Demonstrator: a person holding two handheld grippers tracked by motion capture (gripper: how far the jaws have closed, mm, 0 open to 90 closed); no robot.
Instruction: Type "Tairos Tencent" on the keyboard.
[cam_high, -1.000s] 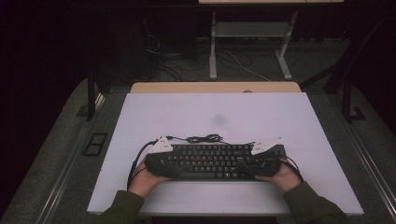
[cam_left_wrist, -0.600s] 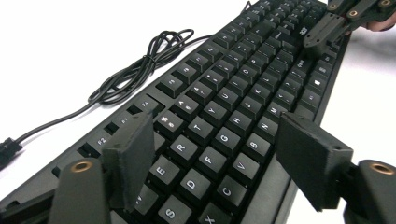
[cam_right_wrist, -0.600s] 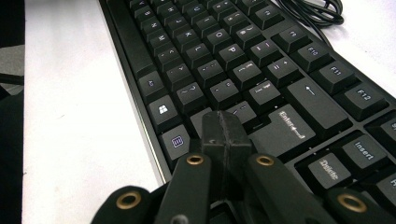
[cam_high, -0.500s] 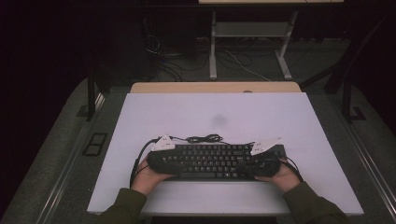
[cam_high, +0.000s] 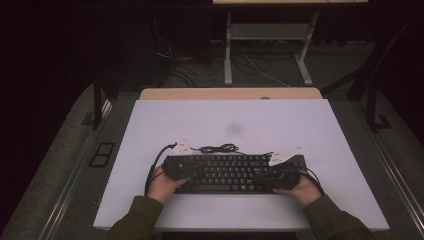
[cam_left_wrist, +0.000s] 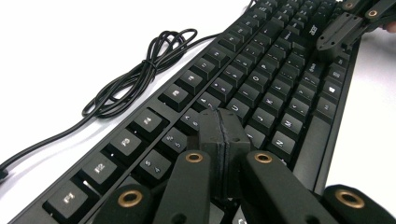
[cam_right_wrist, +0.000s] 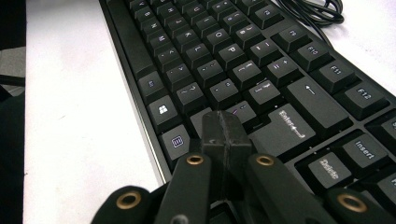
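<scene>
From the high view, a white table (cam_high: 240, 125) stands in a dark room, with grey floor around it and a second desk frame (cam_high: 267, 45) behind. The black keyboard (cam_high: 232, 172) lies near the table's near edge, its long axis running left to right, its coiled cable (cam_high: 217, 148) just behind it. The left tongs (cam_high: 175, 167) rest over its left end, the right tongs (cam_high: 282, 175) over its right.

In the left gripper view, the left tongs (cam_left_wrist: 224, 135), having just been closing, are pressed together with nothing between them, above the number-row keys.

In the right gripper view, the right tongs (cam_right_wrist: 224, 133) are pressed together too, empty, beside the Enter key (cam_right_wrist: 292, 126).
</scene>
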